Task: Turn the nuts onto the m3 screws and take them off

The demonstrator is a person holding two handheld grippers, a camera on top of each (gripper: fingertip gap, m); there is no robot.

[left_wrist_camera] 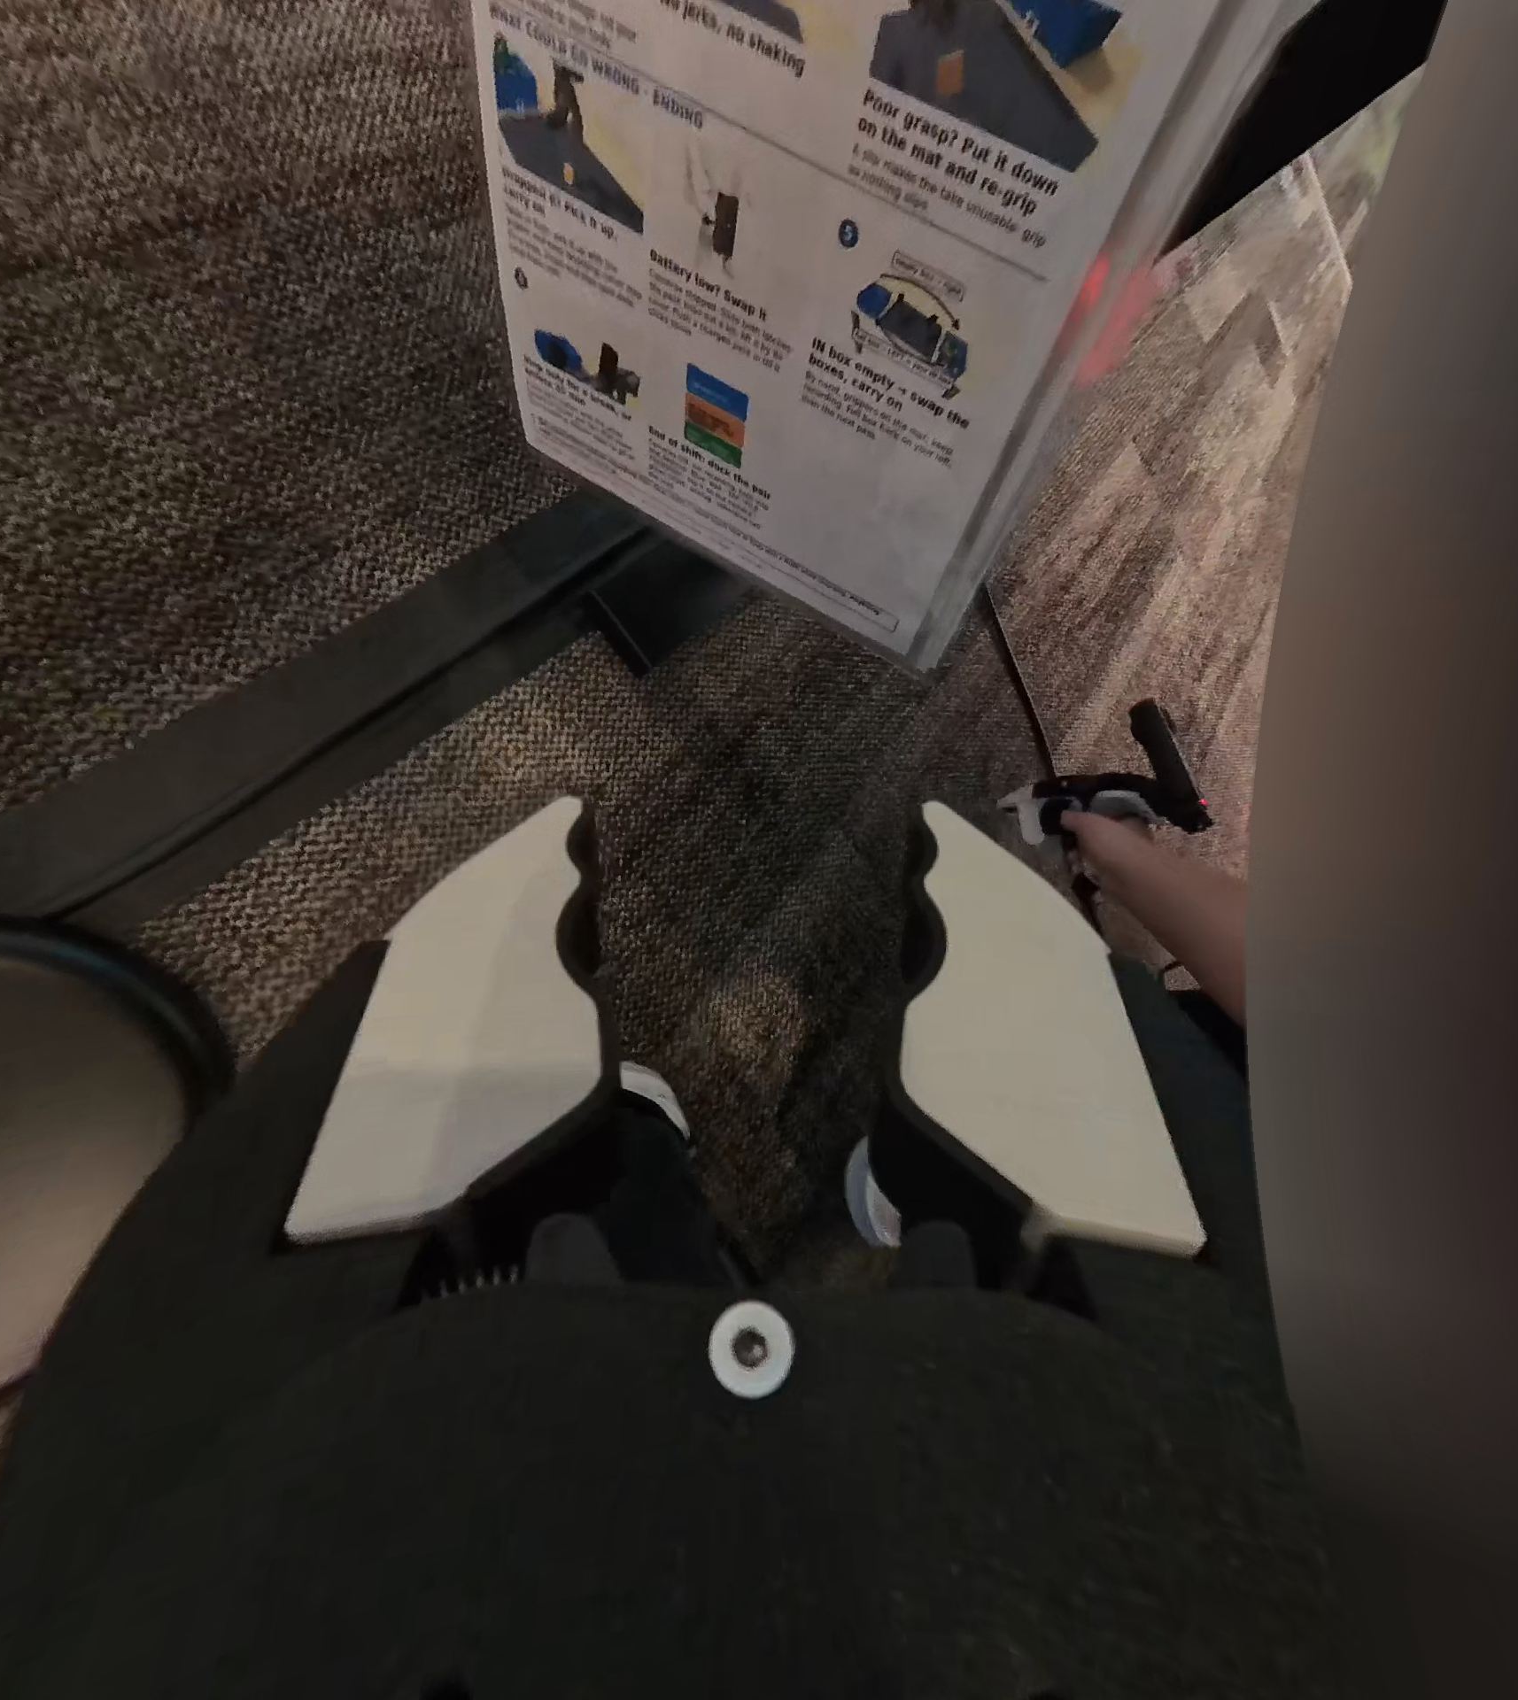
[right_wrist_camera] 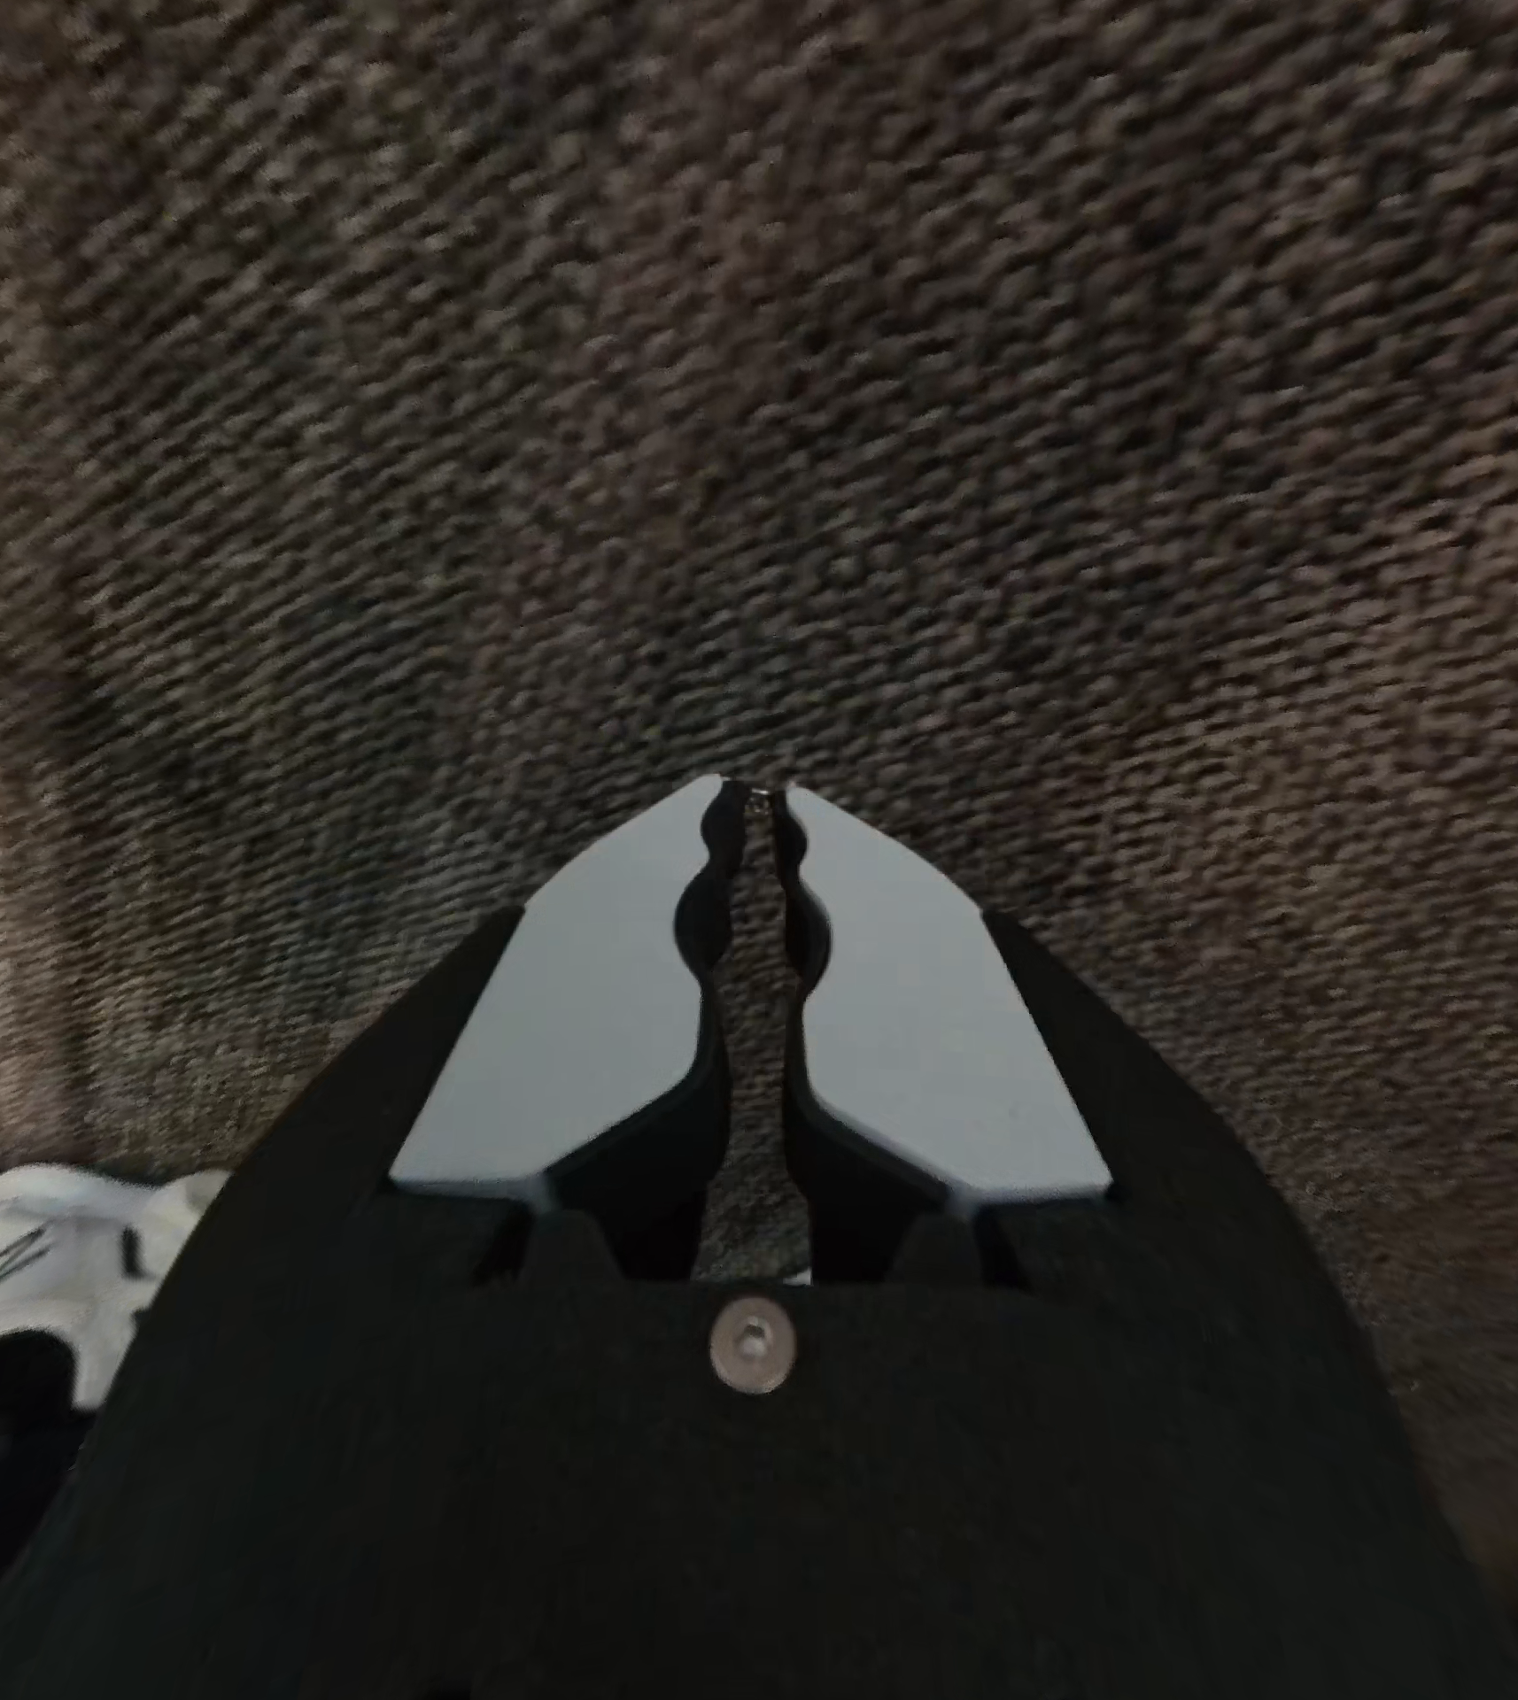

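My left gripper (left_wrist_camera: pixel 751 814) is open and empty, with its white fingers wide apart above a brown carpet (left_wrist_camera: pixel 185 368). My right gripper (right_wrist_camera: pixel 755 787) points down at the carpet (right_wrist_camera: pixel 737 368) and is closed on a tiny shiny metal part (right_wrist_camera: pixel 757 806) pinched at its very tips. I cannot tell whether that part is a nut or a screw. The right gripper also shows far off in the left wrist view (left_wrist_camera: pixel 1077 808), held low over the floor by a person's hand (left_wrist_camera: pixel 1142 883). No other screws or nuts are in view.
A printed instruction sheet in a clear stand (left_wrist_camera: pixel 764 276) hangs ahead of the left gripper. A dark bar (left_wrist_camera: pixel 277 754) runs across the floor. A pale round object (left_wrist_camera: pixel 28 1150) is at the left. A white shoe (right_wrist_camera: pixel 28 1260) is beside the right gripper. Some 65 centimeters of space lies between my two pairs of fingers.
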